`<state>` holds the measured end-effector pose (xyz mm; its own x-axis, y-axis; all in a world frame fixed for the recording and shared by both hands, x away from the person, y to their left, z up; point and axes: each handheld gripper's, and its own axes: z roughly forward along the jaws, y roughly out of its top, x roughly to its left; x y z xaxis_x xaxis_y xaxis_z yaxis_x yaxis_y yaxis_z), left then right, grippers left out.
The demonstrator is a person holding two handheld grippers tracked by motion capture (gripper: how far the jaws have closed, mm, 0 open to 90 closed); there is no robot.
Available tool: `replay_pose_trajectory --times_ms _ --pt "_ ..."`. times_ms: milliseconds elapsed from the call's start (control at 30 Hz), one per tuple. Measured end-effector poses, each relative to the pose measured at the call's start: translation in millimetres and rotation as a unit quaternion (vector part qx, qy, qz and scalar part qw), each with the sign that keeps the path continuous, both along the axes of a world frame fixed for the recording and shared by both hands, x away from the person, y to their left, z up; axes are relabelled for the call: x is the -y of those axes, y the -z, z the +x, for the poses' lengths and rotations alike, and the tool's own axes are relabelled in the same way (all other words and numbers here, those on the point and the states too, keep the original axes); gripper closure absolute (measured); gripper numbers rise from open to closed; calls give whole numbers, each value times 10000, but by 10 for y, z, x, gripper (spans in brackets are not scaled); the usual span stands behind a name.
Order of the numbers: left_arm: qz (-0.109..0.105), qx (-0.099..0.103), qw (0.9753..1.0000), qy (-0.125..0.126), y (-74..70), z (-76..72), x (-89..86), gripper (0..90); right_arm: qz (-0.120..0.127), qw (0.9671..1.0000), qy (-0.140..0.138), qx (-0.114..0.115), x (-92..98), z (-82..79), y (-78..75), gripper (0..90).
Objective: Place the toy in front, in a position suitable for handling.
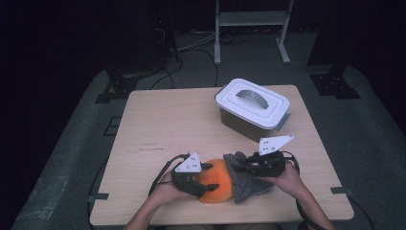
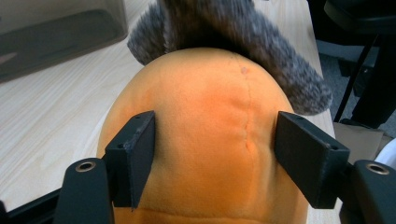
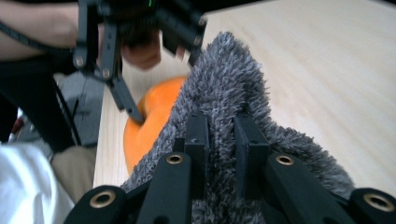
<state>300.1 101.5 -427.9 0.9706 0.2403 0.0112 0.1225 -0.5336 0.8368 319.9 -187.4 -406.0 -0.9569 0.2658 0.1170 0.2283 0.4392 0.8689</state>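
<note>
An orange plush ball [image 1: 218,184] lies near the table's front edge, with a grey fuzzy cloth [image 1: 244,179] draped over its right side. My left gripper [image 1: 209,177] straddles the plush from the left, its jaws pressing into both sides of it. In the left gripper view the orange plush [image 2: 205,93] bulges between the two pads, which dent it, with the grey cloth [image 2: 261,37] beyond. My right gripper [image 1: 238,160] is shut on the cloth's upper edge. In the right gripper view its jaws [image 3: 219,126] pinch a fold of the grey cloth [image 3: 229,70], the orange plush [image 3: 154,121] lying behind.
A grey storage box with a white latched lid and handle [image 1: 252,103] stands at the back right of the wooden table [image 1: 158,124]. Cables trail from both grippers over the front edge. Stands and cables sit on the floor beyond the table.
</note>
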Motion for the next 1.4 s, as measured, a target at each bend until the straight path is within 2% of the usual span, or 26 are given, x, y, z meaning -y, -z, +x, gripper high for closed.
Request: replay_pose_trajectory --times_ms 100,167,233,367,467,533,600,700,767,833,900,967,1000,1100,1133,1200,1267,1400 --pt "-42 32 10000 12 -32 -3 3 264 -240 9996 -113 -115 -58 -15 123 765" --pt "-118 -25 9999 -92 -63 1 19 174 -262 9995 -135 -133 -27 -26 139 765" --pt "-43 -40 9997 -219 -69 16 41 96 -336 9991 -188 -156 8 -43 147 766" --pt "46 -191 9996 -225 -9 50 54 104 -405 9987 -258 -180 34 -53 143 765" --pt "138 61 9995 -277 -29 16 54 302 -470 9986 -225 -89 15 -43 99 766" --pt "146 402 9987 -263 -69 -30 57 431 -449 9988 -191 -37 15 -29 68 767" --pt "132 633 9974 -330 -91 -55 66 470 -398 9991 -170 -19 26 -20 32 768" --pt "134 1067 9936 -351 -126 -76 71 481 -231 9997 -43 114 49 -17 -33 769" --pt "114 1140 9929 -313 -120 -79 77 474 -95 9997 15 237 46 -24 -85 769" --pt "125 1088 9936 -285 -91 -73 74 453 -28 9996 38 289 21 -27 -100 767" --pt "84 900 9955 -294 -90 -46 47 411 -105 9997 30 228 -19 -7 -42 765" --pt "10 687 9970 -351 -99 -18 32 320 -310 9994 15 119 -68 1 70 766" --pt "-71 562 9977 -383 -104 -6 23 268 -275 9996 -25 61 -82 -2 115 767" --pt "-156 356 9980 -507 -123 32 6 146 -330 9993 -137 56 -97 -57 120 768" --pt "-138 214 9983 -519 -118 55 8 110 -339 9992 -188 68 -102 -81 117 768" --pt "-64 -1 9990 -440 -75 83 7 131 -340 9990 -288 89 -116 -125 106 768" --pt "93 124 9991 -394 -41 60 17 224 -438 9985 -302 129 -133 -136 84 768" --pt "118 120 9989 -431 -38 61 0 241 -485 9982 -339 44 -86 -90 87 768"
